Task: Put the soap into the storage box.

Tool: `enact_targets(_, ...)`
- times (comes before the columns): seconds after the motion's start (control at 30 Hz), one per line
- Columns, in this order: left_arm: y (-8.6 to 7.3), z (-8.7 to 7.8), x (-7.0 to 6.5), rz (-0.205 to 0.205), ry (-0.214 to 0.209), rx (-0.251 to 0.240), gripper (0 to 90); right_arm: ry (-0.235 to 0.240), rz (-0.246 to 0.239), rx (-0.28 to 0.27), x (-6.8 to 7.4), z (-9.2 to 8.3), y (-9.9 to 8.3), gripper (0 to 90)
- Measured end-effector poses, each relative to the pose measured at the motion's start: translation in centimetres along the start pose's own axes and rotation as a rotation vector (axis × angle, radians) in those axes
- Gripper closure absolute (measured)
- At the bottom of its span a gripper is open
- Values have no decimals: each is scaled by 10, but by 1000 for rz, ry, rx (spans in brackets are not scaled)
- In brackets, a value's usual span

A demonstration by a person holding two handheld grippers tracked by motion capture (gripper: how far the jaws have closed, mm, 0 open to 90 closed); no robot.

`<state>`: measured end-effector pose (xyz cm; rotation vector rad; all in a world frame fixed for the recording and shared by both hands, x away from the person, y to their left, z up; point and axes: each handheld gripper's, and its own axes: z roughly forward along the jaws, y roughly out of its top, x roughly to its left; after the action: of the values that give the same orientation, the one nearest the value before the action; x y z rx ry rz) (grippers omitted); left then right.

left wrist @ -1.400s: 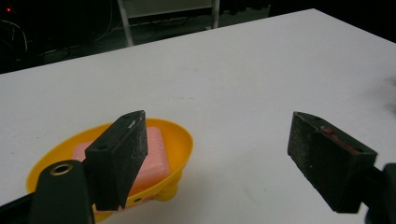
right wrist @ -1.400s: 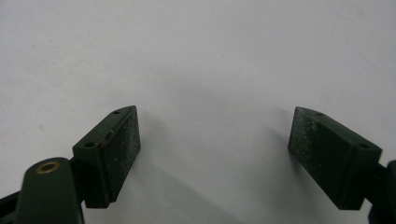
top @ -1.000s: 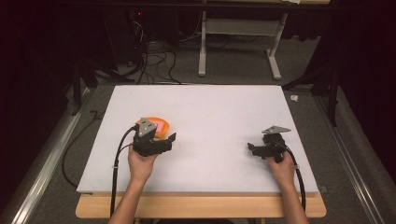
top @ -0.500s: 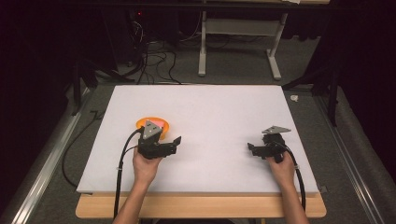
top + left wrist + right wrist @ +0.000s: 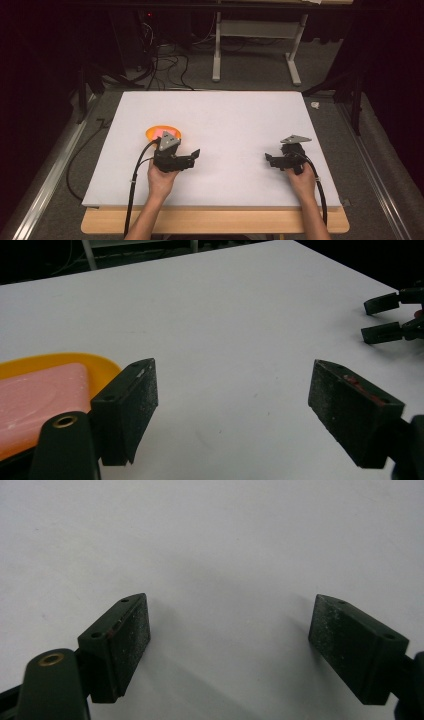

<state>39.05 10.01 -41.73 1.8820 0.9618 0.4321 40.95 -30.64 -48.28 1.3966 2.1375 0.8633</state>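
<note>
Pink block (image 5: 37, 395) (long axis unclear) lies in orange dish (image 5: 60, 360).

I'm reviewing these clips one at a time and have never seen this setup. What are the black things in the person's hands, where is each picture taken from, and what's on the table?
A person sits at a white table and holds a hand-operated two-jaw gripper in each hand; there is no robot arm. The high view looks down from above the person's side: the left gripper is at the left, the right gripper at the right. The other two pictures come from cameras riding on the grippers, looking along their black jaws. Both grippers are open and hold nothing. On the table lies an orange plate with a flat pink piece on it, just beside the left gripper's jaw. In the left gripper view, the right gripper appears far off at the upper right.
</note>
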Motion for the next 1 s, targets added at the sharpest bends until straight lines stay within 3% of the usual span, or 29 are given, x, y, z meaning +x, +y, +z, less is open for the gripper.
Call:
enact_targets(0.4, -5, 15, -11, 28, -36, 54, 207, 0, 0, 0, 0, 0, 0, 176)
enact_targets(0.63, -9, 24, -13, 14, -49, 68, 208, 1, 1, 0, 0, 0, 0, 176)
enact_targets(0.83, -13, 31, -11, -11, -41, 71, 208, 0, 1, 0, 0, 0, 0, 175)
enact_targets(1.0, -20, 47, -12, 4, -21, 124, 207, 0, -1, 0, 0, 0, 0, 175)
